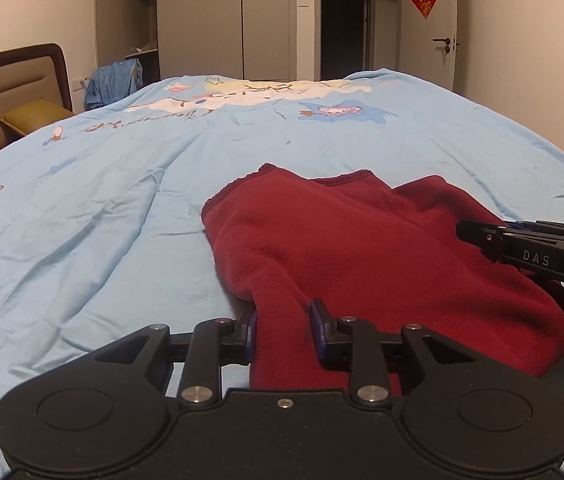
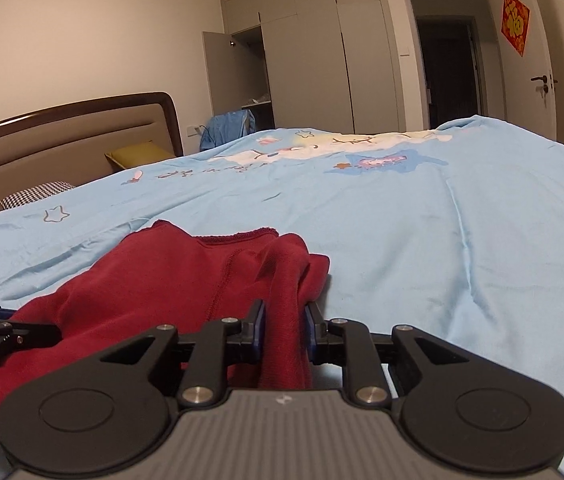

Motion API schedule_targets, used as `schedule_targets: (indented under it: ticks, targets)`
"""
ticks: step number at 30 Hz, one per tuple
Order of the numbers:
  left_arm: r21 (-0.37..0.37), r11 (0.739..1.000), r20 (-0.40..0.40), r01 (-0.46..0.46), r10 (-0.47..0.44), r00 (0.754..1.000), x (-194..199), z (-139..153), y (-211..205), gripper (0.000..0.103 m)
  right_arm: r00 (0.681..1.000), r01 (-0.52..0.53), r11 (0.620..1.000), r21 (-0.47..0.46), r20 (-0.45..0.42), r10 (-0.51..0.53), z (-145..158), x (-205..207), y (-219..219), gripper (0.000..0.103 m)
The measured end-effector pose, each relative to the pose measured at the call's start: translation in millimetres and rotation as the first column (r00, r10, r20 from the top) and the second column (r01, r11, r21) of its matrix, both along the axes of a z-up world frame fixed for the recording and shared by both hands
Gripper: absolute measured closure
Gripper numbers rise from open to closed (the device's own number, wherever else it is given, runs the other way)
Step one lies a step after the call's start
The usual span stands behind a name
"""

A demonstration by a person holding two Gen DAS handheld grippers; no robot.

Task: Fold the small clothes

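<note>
A small dark red knit garment (image 1: pixel 354 240) lies on the light blue bedspread (image 1: pixel 122 200), its neckline pointing away from me. My left gripper (image 1: pixel 283 312) is shut on a bunched fold at the garment's near left edge. My right gripper (image 2: pixel 285 312) is shut on a fold at the near right edge of the red garment (image 2: pixel 170 280). In the left wrist view the right gripper (image 1: pixel 482 236) comes in from the right over the cloth. At the left edge of the right wrist view, part of the left gripper (image 2: pixel 10 334) shows.
The bedspread (image 2: pixel 442 240) carries cartoon prints toward its far side. A padded headboard (image 2: pixel 62 148) with a yellow cushion (image 2: pixel 138 154) and a checked pillow (image 2: pixel 38 194) stands at the left. Grey wardrobes (image 2: pixel 322 60), a dark doorway and a white door line the far wall.
</note>
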State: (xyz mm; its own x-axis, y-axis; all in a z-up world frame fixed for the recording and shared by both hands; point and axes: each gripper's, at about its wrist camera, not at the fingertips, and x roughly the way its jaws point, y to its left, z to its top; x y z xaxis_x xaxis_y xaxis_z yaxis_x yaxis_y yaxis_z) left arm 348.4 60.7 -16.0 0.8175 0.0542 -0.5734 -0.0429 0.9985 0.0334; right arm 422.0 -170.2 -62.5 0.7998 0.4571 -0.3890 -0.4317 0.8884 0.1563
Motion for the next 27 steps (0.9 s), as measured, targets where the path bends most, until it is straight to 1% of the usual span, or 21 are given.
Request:
schedule_targets:
  ticks: [2,4,6,8,9,10,11,12,13,15,17,18,19,20,22,23,24,27]
  targets:
    - [0.006,1.0,0.0,-0.003,0.003,1.0,0,1,-1,0.073,1.0,0.003,1.0,0.002,-0.005,-0.003,-1,0,0,0.079]
    - [0.008,1.0,-0.002,-0.006,0.006,1.0,0,2,-1,0.073,1.0,0.011,1.0,0.003,-0.008,-0.011,1,0,0,0.075]
    - [0.009,1.0,-0.004,-0.014,0.014,1.0,-1,5,-2,0.071,1.0,0.022,1.0,-0.006,0.0,-0.022,5,-3,2,0.066]
    - [0.012,1.0,-0.007,-0.027,0.027,1.0,-3,9,-3,0.067,0.999,0.034,0.999,-0.023,0.015,-0.034,10,-8,1,0.06]
    - [0.011,0.999,-0.008,-0.033,0.033,0.999,-5,12,-3,0.063,0.999,0.033,0.999,-0.029,0.024,-0.033,14,-11,2,0.057]
    - [0.006,0.999,-0.008,-0.04,0.04,0.999,-7,15,-3,0.057,0.999,0.03,0.999,-0.037,0.036,-0.029,18,-15,2,0.054]
    - [0.0,0.999,-0.006,-0.047,0.047,0.999,-10,18,-3,0.052,0.998,0.031,0.998,-0.047,0.051,-0.029,23,-20,1,0.045]
    - [-0.008,0.998,-0.003,-0.055,0.055,0.998,-14,22,-2,0.044,0.997,0.034,0.998,-0.053,0.068,-0.03,28,-26,0,0.039]
    - [-0.014,0.998,0.004,-0.06,0.06,0.998,-18,26,-2,0.04,0.996,0.034,0.998,-0.054,0.086,-0.03,34,-32,-1,0.037]
    - [-0.023,0.997,0.024,-0.068,0.068,0.997,-28,35,-3,0.037,0.993,0.035,0.998,-0.054,0.117,-0.029,47,-44,-2,0.03]
    - [-0.026,0.997,0.048,-0.077,0.079,0.996,-39,47,-4,0.028,0.988,0.035,0.998,-0.051,0.153,-0.027,61,-58,-4,0.023]
    - [-0.026,0.996,0.062,-0.083,0.084,0.995,-46,52,-5,0.022,0.985,0.031,0.998,-0.048,0.171,-0.022,67,-66,-5,0.018]
    - [-0.027,0.996,0.077,-0.09,0.092,0.993,-53,58,-5,0.018,0.982,0.028,0.999,-0.044,0.19,-0.019,74,-74,-6,0.015]
    - [-0.026,0.995,0.092,-0.097,0.099,0.991,-60,64,-6,0.016,0.978,0.027,0.999,-0.041,0.209,-0.018,81,-82,-7,0.011]
    - [-0.023,0.994,0.124,-0.111,0.113,0.986,-76,76,-8,0.007,0.97,0.025,0.999,-0.034,0.241,-0.016,92,-98,-8,0.005]
    - [-0.021,0.993,0.141,-0.118,0.12,0.983,-84,81,-9,0.005,0.968,0.025,0.999,-0.028,0.251,-0.017,98,-106,-9,0.001]
    - [-0.018,0.992,0.158,-0.124,0.125,0.98,-92,85,-10,0.001,0.966,0.024,0.999,-0.023,0.26,-0.018,102,-113,-10,0.0]
    - [-0.002,0.991,0.191,-0.134,0.132,0.973,-116,96,-15,0.001,0.962,0.018,1.0,-0.009,0.271,-0.015,111,-136,-14,0.0]
